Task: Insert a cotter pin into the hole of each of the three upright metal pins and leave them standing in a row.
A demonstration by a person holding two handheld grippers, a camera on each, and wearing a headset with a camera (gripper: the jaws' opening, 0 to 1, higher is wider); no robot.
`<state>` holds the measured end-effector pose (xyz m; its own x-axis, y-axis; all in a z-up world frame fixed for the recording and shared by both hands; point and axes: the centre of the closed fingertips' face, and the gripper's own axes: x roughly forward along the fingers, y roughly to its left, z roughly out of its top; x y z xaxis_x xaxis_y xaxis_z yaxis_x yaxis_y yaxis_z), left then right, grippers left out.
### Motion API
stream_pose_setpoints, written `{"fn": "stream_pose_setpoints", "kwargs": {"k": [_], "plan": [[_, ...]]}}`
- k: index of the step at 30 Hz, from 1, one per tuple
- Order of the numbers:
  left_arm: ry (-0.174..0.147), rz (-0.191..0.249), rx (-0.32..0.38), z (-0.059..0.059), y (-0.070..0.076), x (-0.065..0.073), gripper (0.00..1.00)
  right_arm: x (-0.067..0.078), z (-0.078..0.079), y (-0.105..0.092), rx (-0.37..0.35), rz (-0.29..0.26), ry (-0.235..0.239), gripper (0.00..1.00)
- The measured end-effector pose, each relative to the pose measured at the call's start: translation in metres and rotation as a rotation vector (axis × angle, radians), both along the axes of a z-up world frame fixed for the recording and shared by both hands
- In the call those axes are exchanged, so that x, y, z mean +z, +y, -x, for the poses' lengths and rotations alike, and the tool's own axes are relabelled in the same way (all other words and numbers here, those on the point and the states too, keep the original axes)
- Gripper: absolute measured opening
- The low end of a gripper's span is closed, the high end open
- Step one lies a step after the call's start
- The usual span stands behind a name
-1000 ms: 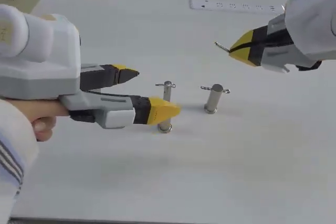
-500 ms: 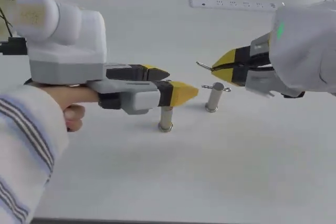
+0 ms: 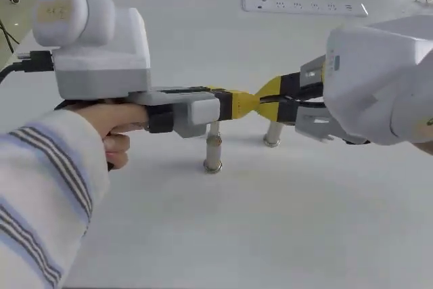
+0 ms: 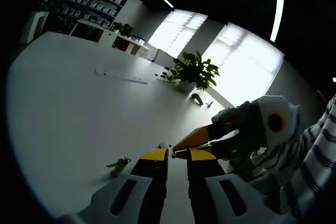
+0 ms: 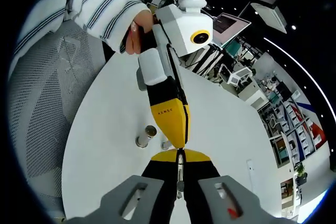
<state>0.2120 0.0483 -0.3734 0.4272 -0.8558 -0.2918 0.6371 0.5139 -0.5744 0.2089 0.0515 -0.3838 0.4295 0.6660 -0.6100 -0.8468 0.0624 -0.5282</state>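
Quick one from the bench. My left gripper [image 3: 252,101] and right gripper [image 3: 269,93] are nose to nose in mid-air over the white table [image 3: 284,221], with the yellow tips just about touching.

The right one's jaws are clamped tight on a cotter pin [image 5: 179,178]. In the right gripper view it's a thin bit of wire running back between them. The left one's jaws are down to a narrow slot, and in the left gripper view the right gripper's tip points straight into it. I honestly can't tell whether the left jaws touch the wire.

Below the tips, the front metal pin [image 3: 213,152] stands upright on the side nearer me. The second metal pin [image 3: 272,135] stands upright behind it and off to the right, with its top hidden by the right gripper. Both stand low under the tips, not touching them.

Room-wise, the table is bare from the pins to the near edge, and bare out to the right too. A power strip [image 3: 304,7] lies along the far side, well apart from everything. In the right gripper view the table's curved edge runs past a mesh chair [image 5: 37,108]. My left hand [image 3: 108,126] is wrapped round the handle, striped sleeve [image 3: 40,194] low in the corner.
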Motion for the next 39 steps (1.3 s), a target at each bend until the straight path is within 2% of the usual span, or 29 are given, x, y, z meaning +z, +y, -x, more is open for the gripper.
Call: {"fn": "stream_pose_setpoints", "kwargs": {"k": [4,14,16,17,20,21,23,26,28,29,30,33,34,35,36,39], "plan": [[0.007,-0.008,-0.002,0.002,0.001,-0.002,0.02,0.0,0.0,0.0,-0.01,-0.015,0.007,0.0],[0.029,-0.019,-0.005,0.006,0.0,-0.005,0.0,0.0,0.003,-0.001,-0.004,-0.007,0.001,0.0],[0.017,-0.02,-0.02,0.009,0.001,-0.002,0.0,0.001,0.003,0.0,-0.001,-0.011,-0.002,0.0],[0.012,-0.026,-0.008,0.005,0.004,-0.002,0.0,0.002,0.004,0.001,0.0,-0.014,-0.004,0.0],[0.01,-0.018,-0.007,0.006,0.004,0.001,0.0,0.005,0.003,0.002,0.001,-0.026,-0.009,0.0],[-0.018,-0.029,-0.012,0.005,0.004,0.002,0.0,0.005,0.003,0.002,0.002,-0.027,-0.008,0.0],[-0.03,-0.037,-0.014,0.005,0.004,0.004,0.0,0.006,0.001,0.003,0.0,-0.037,-0.011,0.0],[-0.027,-0.039,-0.006,0.004,0.006,0.004,0.0,0.008,0.001,0.004,-0.003,-0.058,0.003,0.0],[-0.037,-0.056,-0.014,0.005,0.007,0.002,0.0,0.007,-0.001,0.002,-0.022,-0.059,0.016,0.17],[-0.037,-0.063,-0.02,0.006,0.008,0.001,0.0,0.006,-0.002,0.0,-0.029,-0.051,0.025,0.22],[-0.043,-0.078,-0.025,0.008,0.009,-0.001,0.0,0.001,-0.004,-0.003,-0.041,-0.045,0.054,0.23],[-0.087,-0.109,-0.043,0.007,0.015,-0.003,0.0,-0.007,-0.004,-0.01,-0.083,-0.06,0.152,0.27],[-0.142,-0.126,-0.054,0.006,0.016,-0.001,0.0,-0.008,-0.003,-0.012,-0.095,-0.073,0.187,0.28],[-0.172,-0.136,-0.066,0.007,0.016,0.0,0.0,-0.008,-0.003,-0.012,-0.1,-0.084,0.207,0.28],[-0.222,-0.148,-0.089,0.008,0.016,0.003,0.0,-0.008,-0.002,-0.013,-0.109,-0.099,0.237,0.28],[-0.302,-0.173,-0.131,0.012,0.016,0.007,0.0,-0.007,-0.001,-0.014,-0.114,-0.129,0.292,0.26]]}}
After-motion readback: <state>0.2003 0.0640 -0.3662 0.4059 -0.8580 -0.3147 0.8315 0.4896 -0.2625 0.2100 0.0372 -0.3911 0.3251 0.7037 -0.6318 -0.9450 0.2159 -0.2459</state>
